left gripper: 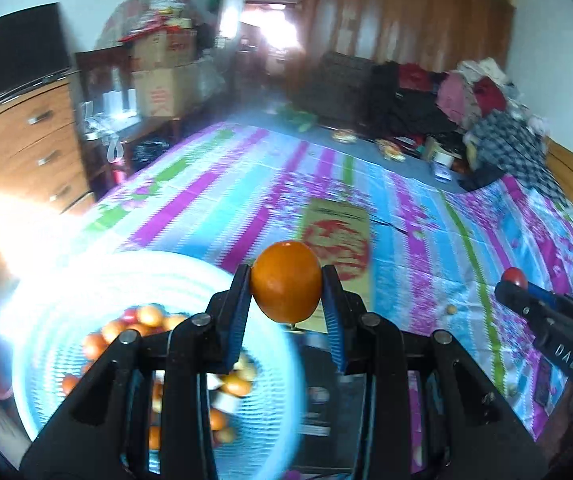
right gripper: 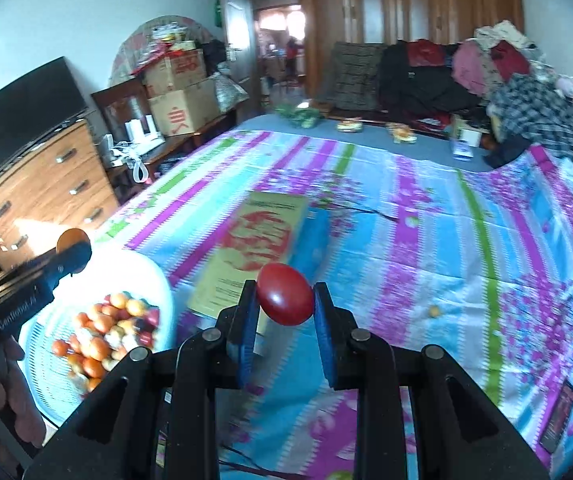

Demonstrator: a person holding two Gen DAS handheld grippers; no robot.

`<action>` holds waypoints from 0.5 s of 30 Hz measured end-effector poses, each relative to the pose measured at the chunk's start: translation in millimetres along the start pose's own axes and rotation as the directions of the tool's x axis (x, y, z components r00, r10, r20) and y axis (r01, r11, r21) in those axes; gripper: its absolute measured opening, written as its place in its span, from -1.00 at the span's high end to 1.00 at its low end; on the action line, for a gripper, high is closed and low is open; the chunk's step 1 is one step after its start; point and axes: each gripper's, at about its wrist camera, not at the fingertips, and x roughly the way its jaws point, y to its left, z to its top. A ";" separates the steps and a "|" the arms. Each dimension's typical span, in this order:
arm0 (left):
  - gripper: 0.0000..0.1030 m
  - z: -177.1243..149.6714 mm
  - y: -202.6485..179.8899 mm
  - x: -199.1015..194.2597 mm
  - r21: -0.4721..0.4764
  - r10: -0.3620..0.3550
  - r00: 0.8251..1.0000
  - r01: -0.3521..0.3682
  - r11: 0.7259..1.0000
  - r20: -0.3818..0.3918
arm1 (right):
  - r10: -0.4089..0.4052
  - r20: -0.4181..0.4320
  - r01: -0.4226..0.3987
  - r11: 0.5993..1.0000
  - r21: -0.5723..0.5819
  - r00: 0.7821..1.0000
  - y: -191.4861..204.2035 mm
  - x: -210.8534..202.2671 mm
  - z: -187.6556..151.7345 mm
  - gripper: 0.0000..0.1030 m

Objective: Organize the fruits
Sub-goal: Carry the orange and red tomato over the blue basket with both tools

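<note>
left gripper (left gripper: 286, 292) is clamped on an orange (left gripper: 286, 282) | right gripper (right gripper: 284, 300) is clamped on a red fruit (right gripper: 285, 300) | many fruits are left in the near-left basket (right gripper: 154, 280), none seen sorted

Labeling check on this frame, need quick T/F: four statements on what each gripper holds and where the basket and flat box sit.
1. The left gripper holds an orange. True.
2. The right gripper is empty. False: it is shut on a red fruit.
3. The basket holds mixed fruit. True.
4. The flat box stands upright on the bed. False: it lies flat.
</note>
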 end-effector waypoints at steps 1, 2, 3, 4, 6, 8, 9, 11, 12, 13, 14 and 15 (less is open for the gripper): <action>0.31 1.3 10.0 -0.9 -0.011 0.019 1.000 -0.019 1.000 0.000 | 0.015 -0.004 -0.015 1.000 -0.004 1.000 7.6 3.6 3.0 0.41; 0.31 3.0 23.4 -1.9 -0.025 0.041 0.999 -0.041 0.999 -0.002 | 0.031 -0.009 -0.031 0.999 -0.008 0.999 17.1 7.7 6.4 0.41; 0.31 4.1 34.5 -2.3 -0.036 0.059 0.998 -0.059 0.998 -0.009 | 0.057 -0.019 -0.057 0.998 -0.009 0.998 28.1 14.0 11.1 0.41; 0.31 5.5 42.5 -2.0 -0.042 0.076 0.997 -0.077 0.996 -0.018 | 0.079 -0.028 -0.079 0.997 -0.007 0.997 36.6 19.3 14.3 0.41; 0.31 6.8 62.1 -2.0 -0.062 0.107 0.994 -0.109 0.992 -0.032 | 0.114 -0.044 -0.114 0.993 -0.005 0.993 51.4 27.9 17.9 0.41; 0.31 6.1 82.8 -4.0 -0.091 0.138 0.990 -0.141 0.986 -0.038 | 0.149 -0.066 -0.150 0.989 -0.008 0.987 69.9 39.3 21.6 0.41; 0.31 5.2 93.1 -5.3 -0.107 0.155 0.987 -0.158 0.982 -0.039 | 0.161 -0.075 -0.163 0.987 -0.012 0.984 77.5 43.8 22.8 0.41; 0.31 3.2 110.3 -3.9 -0.139 0.178 0.983 -0.183 0.973 -0.048 | 0.183 -0.094 -0.185 0.983 -0.018 0.979 91.7 52.3 24.5 0.41; 0.31 1.8 117.7 -3.0 -0.150 0.189 0.980 -0.195 0.969 -0.056 | 0.189 -0.106 -0.193 0.981 -0.027 0.976 100.0 57.8 25.0 0.41; 0.31 0.0 124.9 -2.2 -0.158 0.200 0.978 -0.208 0.965 -0.066 | 0.197 -0.117 -0.202 0.979 -0.030 0.973 106.0 62.5 25.5 0.41; 0.31 -1.1 129.5 -0.9 -0.165 0.206 0.976 -0.216 0.962 -0.075 | 0.210 -0.132 -0.216 0.976 -0.031 0.969 112.5 68.1 25.8 0.41; 0.31 -3.1 134.1 1.3 -0.169 0.209 0.974 -0.221 0.960 -0.088 | 0.216 -0.144 -0.223 0.974 -0.035 0.966 118.0 72.7 25.6 0.41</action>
